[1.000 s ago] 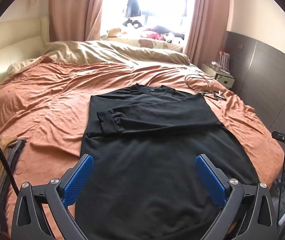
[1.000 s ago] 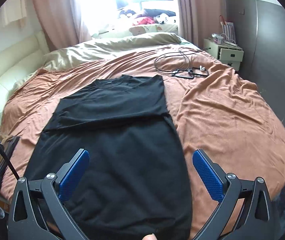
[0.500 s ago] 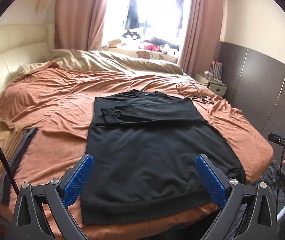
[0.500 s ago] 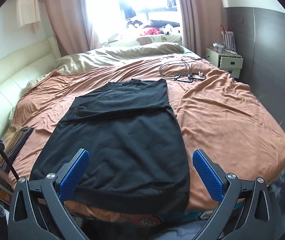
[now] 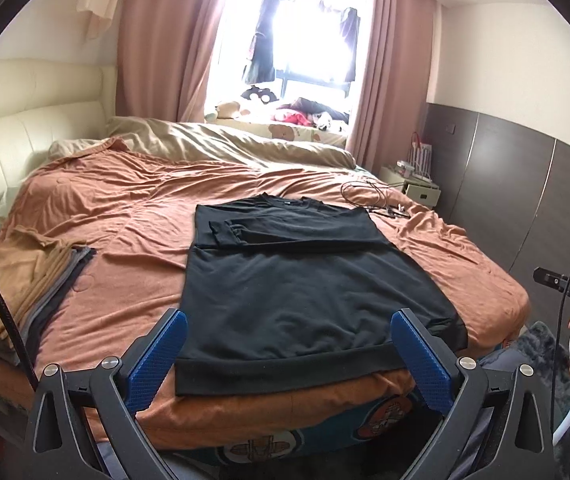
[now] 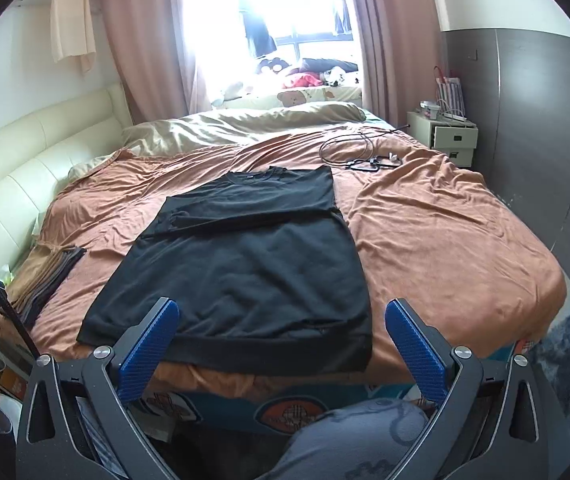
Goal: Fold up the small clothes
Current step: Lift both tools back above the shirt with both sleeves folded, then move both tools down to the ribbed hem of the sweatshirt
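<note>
With both my left gripper (image 5: 285, 354) and right gripper (image 6: 281, 342) spread empty, I'd pinch the sweatshirt (image 5: 285, 292) hem corners evenly at lower frame.

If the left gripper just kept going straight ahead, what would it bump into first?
Most likely the black long-sleeved sweatshirt lying flat on the orange-brown bedspread. The open left gripper points at its near hem from off the bed's edge. Depth is hard to judge, so it might touch the bed's edge first.
</note>
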Motion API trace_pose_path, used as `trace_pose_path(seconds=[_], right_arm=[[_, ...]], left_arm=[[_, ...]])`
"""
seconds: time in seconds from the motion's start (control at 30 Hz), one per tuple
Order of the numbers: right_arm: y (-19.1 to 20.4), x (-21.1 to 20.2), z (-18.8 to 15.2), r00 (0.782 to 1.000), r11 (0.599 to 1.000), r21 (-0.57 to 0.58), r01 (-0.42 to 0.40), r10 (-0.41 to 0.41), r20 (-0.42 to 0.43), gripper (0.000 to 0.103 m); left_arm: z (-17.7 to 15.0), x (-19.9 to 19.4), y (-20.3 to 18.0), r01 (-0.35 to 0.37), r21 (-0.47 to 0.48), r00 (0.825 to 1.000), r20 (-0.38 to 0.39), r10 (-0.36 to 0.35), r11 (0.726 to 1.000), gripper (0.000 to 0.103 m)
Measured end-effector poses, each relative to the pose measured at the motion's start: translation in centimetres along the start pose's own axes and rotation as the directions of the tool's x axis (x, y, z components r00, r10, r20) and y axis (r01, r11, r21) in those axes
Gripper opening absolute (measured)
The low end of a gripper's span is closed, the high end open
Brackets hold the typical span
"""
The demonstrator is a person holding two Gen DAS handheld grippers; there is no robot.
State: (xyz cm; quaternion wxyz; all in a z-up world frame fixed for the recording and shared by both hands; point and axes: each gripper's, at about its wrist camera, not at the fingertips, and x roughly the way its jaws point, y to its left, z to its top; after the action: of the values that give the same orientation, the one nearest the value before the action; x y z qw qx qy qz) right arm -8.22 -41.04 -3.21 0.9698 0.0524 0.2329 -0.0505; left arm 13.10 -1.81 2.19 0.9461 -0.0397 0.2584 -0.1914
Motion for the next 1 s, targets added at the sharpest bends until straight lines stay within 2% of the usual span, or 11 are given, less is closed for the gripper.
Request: trace_pose_path(seconds=[0.27,0.53,0.67,0.73,0.87,1.0], right_arm=[[-1.6,0.3,-1.7,1.000,1.000,0.028,-0.001,0.001,-0.027,0.103],[-3.0,2.3,-2.4,0.998,0.997,0.072,-0.009,0.013,-0.055,0.102],[-3.6,3.6,-2.6,0.998,0.994,0.113,-0.002,0.010,-0.068,0.096],[-3.9,4.5,-2.6,0.997,0.991,0.131,0.001,0.009,-0.076,0.094],[-4.2,6.8,-2.4,0.993,0.989,0.151,0.002,0.015,-0.113,0.084],[-4.9,9.0,-1.6,0.990,0.980,0.201,-0.003,0.032,-0.140,0.082]], left_arm=[[-2.7,-1.0,1.4,-0.014,-0.060,1.000,-0.005,0.013,0.998,0.102],[-4.6,0.3,4.6,-0.036,-0.148,0.998,-0.058,0.028,0.988,0.092],[-4.7,1.5,6.3,-0.051,-0.183,0.997,-0.072,0.039,0.982,0.089],[-4.9,2.4,7.3,-0.049,-0.212,0.996,-0.087,0.031,0.976,0.082],[-5.2,4.6,9.3,-0.062,-0.255,0.992,-0.122,0.032,0.965,0.077],[-5.9,7.5,11.9,-0.075,-0.338,0.983,-0.182,0.013,0.938,0.067]])
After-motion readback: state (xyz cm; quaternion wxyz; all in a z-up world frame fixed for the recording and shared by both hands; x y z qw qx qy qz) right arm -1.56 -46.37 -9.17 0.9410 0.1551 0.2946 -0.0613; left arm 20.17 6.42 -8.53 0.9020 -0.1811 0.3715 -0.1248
